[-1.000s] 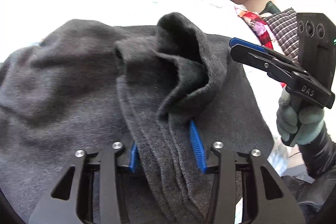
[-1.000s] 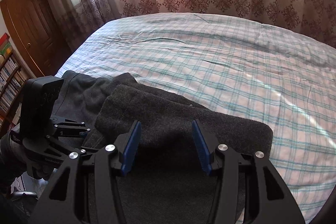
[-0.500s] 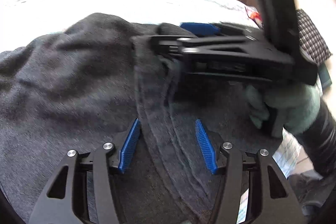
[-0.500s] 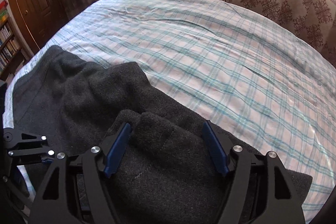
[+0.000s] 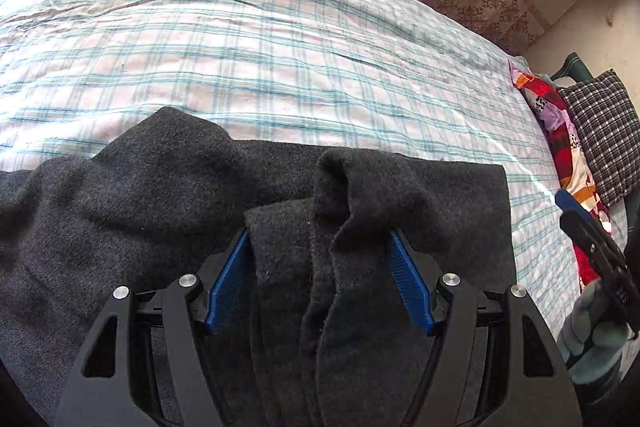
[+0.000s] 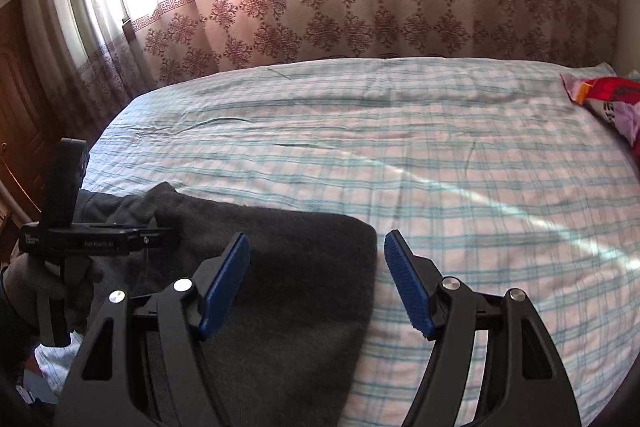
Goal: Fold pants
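As my left gripper opens off the pants ridge between its jaws, I keep my right gripper, empty and wide, clear of the fold.

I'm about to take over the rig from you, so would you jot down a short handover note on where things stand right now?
Left gripper: jaws opening, a bunched ridge of the dark grey pants between the pads, not clamped.
Right gripper: open, holding nothing, over the right edge of the pants where they meet the sheet.
Pants lie at the near edge of the bed, on the checked sheet, partly folded with one flat squared end.
Left to do: flatten the ridge, then finish the fold.
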`<state>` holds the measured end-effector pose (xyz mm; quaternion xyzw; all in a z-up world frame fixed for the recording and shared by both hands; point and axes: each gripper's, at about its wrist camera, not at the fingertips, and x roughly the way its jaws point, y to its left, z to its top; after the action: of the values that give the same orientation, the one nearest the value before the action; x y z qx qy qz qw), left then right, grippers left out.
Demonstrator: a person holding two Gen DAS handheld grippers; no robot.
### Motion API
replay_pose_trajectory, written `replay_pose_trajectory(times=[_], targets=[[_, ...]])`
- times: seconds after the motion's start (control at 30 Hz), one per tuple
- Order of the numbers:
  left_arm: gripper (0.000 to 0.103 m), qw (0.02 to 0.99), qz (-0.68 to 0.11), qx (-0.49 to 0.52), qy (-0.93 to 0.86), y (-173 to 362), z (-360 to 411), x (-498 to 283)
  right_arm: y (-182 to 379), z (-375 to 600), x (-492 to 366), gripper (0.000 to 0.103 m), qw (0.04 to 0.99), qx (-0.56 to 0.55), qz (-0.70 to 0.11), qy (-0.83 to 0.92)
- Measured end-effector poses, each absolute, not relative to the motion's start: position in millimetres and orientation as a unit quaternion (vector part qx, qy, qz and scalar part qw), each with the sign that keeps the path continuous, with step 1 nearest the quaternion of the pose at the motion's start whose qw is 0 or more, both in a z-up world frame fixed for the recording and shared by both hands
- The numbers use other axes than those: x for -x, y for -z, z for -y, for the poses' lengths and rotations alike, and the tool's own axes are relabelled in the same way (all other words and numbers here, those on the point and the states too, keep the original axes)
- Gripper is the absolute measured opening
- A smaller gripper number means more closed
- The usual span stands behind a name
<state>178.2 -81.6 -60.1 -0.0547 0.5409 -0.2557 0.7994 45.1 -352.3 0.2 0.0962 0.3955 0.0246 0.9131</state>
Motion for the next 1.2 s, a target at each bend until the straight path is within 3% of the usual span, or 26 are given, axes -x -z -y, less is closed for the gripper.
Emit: replay_pose_trajectory(times=[0.3, 0.53, 0.7, 0.8, 0.93, 1.2], targets=[[0.071, 0.828, -0.517, -0.022, 0.217, 68, 110, -169, 72, 319, -61, 0.072, 0.877, -0.018, -0.480, -0.015], [0.071, 0.863, -0.449, -0.103, 0.205, 17, 120, -138, 29, 345, -42, 0.071, 0.906, -0.062, -0.420, -0.006], [0.071, 0.857, -0.435, -0.071, 0.266, -2, 139, -124, 16, 357, -71, 0.071, 0.913, -0.048, -0.402, 0.039], [0.070, 0.843, -0.447, -0.043, 0.295, 12, 153, -131, 35, 361, -99, 0.071, 0.900, -0.049, -0.431, 0.048], [0.055, 0.830, -0.481, -0.042, 0.281, 48, 161, -148, 58, 355, -117, 0.071, 0.889, -0.029, -0.453, 0.053], [0.054, 0.832, -0.473, -0.071, 0.282, 62, 168, -143, 65, 358, -118, 0.072, 0.886, -0.051, -0.459, 0.041]])
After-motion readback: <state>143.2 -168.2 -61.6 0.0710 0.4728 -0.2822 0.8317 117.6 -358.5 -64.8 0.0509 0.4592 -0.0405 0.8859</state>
